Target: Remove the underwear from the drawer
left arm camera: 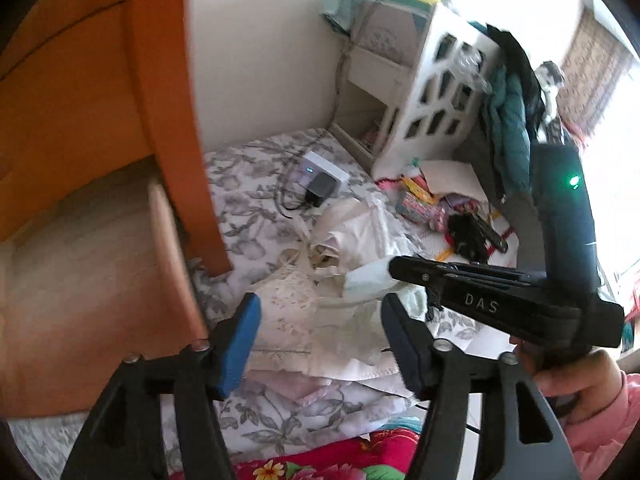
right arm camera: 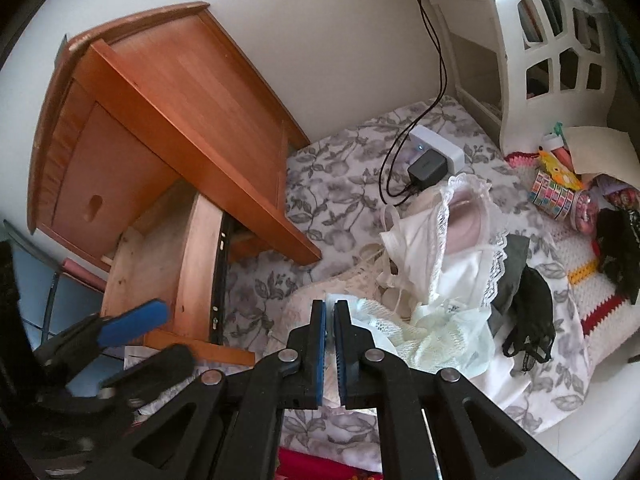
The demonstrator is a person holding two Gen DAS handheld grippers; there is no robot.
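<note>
Drawer (right arm camera: 160, 264) pulled out beside the bed (right arm camera: 340, 196) – looks empty. Underwear (right arm camera: 436, 248) piled on the bedspread (plenty of room around). Left gripper (left arm camera: 316, 340) fingers gape, holding nothing; right gripper (right arm camera: 330, 344) pinches pale-green lace underwear (right arm camera: 436, 340).

Home bedroom. Bed w/ grey floral sheet (right arm camera: 340, 196) under the right gripper (right arm camera: 330, 312), wooden nightstand (right arm camera: 168, 120) w/ open drawer (right arm camera: 160, 256) to its left. Clothes pile (right arm camera: 432, 264) just ahead, charger (right arm camera: 428, 168) & white shelf unit (right arm camera: 540, 40) beyond.

The nightstand (right arm camera: 168, 120) is made of smooth orange wood. The underwear (right arm camera: 436, 240) is seen as white cloth edged with lace; the bedsheet (right arm camera: 340, 200) as matt printed cloth.
</note>
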